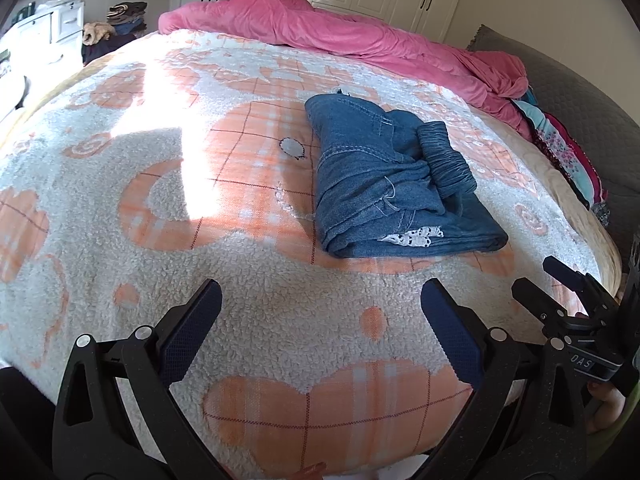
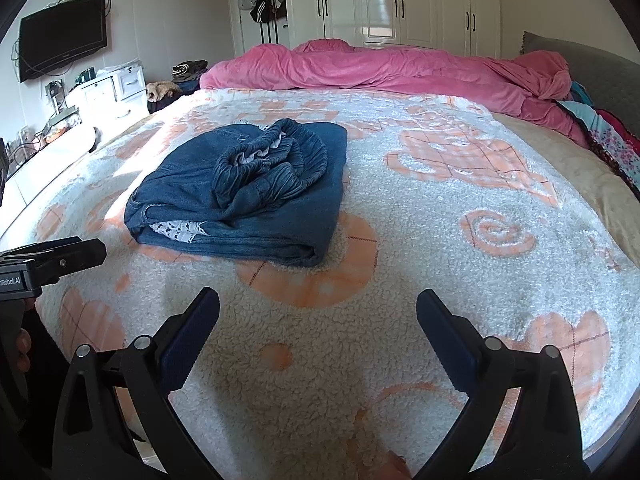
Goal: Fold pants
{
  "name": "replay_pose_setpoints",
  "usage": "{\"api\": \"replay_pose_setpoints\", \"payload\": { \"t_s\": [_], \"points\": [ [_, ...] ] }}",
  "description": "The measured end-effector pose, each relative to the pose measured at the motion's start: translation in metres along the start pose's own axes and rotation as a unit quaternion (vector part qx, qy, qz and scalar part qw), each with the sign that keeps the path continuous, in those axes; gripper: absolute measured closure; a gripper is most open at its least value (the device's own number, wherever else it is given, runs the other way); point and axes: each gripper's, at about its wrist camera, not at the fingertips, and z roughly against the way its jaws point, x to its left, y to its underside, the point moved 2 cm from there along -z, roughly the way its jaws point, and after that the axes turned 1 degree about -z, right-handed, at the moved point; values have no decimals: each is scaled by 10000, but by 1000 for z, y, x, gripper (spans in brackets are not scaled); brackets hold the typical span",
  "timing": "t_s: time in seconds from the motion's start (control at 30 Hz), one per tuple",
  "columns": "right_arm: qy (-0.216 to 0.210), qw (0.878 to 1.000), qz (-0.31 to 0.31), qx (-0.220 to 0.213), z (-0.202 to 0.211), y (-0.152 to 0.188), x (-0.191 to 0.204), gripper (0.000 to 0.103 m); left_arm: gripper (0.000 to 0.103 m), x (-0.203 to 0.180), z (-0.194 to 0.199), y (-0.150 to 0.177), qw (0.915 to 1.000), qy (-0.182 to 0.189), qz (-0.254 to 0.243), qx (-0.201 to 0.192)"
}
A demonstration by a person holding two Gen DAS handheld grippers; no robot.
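On a bed (image 2: 440,240) covered by a fluffy white blanket with orange shapes, a pair of blue denim pants (image 2: 240,196) lies folded into a thick, roughly square bundle. The gathered elastic waistband (image 2: 276,164) sits bunched on top, and a strip of white lace (image 2: 180,228) peeks from the near edge. In the left wrist view the same pants (image 1: 392,180) lie ahead and to the right.

Both tongs are spread wide and grasp nothing. The left tongs (image 1: 322,336) and the right tongs (image 2: 318,340) hover over bare blanket on the near side of the bundle, apart from it. The two tools are side by side, each visible at the edge of the other's view.

A rumpled pink duvet (image 2: 380,68) runs along the far side of the bed, well clear of the pants.

Judging by the compact bundle and the released tongs held back from it, the folding looks finished or nearly so; the loose waistband might want smoothing.
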Motion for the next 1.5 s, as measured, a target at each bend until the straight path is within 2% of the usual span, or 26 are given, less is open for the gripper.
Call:
{"api": "replay_pose_setpoints", "payload": {
  "t_s": [0.87,1.2,1.5],
  "points": [
    [69,10000,-6,17,-1,0,-4,5,9,1,-2,0,9999,50,56,89],
    [143,9999,-31,52,-3,0,-8,5,9,7,-4,-1,9996,176,156,151],
    [245,9997,-2,82,-4,0,-8,5,9,3,0,-3,9998,174,12,116]
  ]
}}
